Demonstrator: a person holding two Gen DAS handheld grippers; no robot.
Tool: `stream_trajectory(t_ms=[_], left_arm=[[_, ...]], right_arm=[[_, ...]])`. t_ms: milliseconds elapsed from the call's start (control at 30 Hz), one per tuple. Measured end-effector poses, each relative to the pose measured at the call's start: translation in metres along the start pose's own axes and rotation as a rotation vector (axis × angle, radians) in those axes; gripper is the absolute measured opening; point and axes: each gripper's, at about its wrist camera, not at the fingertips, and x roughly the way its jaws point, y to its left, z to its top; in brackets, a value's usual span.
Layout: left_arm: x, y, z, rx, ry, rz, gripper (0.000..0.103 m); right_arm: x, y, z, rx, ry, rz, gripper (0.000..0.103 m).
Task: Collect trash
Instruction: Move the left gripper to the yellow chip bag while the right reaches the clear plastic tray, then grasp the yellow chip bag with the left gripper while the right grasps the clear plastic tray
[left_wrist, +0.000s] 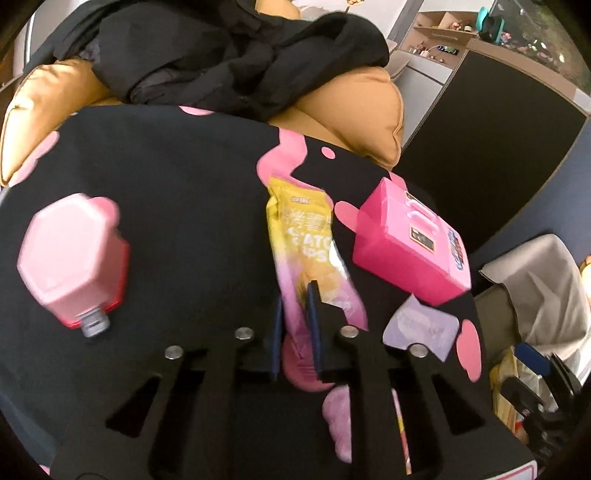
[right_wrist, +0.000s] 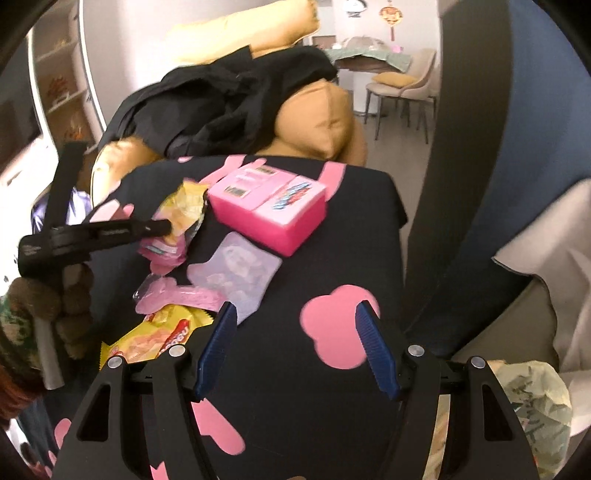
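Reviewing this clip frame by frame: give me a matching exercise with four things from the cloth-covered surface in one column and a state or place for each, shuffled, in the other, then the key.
Column one:
1. chip packet
2. pink box
3. pink bottle
4. right gripper

Column two:
A. lying on its side, grey cap toward the camera in the left wrist view
B. open, nothing between its pads
C. pinched by the left gripper
D. resting beside the clear lilac wrapper

Pairs: 1-C, 2-D, 3-A, 4-B
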Motion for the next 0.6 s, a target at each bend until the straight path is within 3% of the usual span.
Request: stream_trajectory(t_ms=[233,333,500,600], left_arm=[[-0.061,0.038,-0.029,0.053,0.026,-0.042,0.009],[-0.078,0.058,-0.044,0.054,0.054,-0.049,0.009],[-0.09,0.085,-0.061,0.005,0.07,-0.032,0.009],[-0.092,0.089,-0.064,-0.005,0.063,-0.041,0.011]], right_arm=[[0.028,0.021,0.01,-0.011,0.04,0.082,0.063],[0.044,0.022,0.018,-0.001,0.033,0.06,0.063],[0.071,0.014,0.027,0.084,0.098,0.113,0.063],[0.08,0.017,0.031,0.064,0.093,0.085,0.063]])
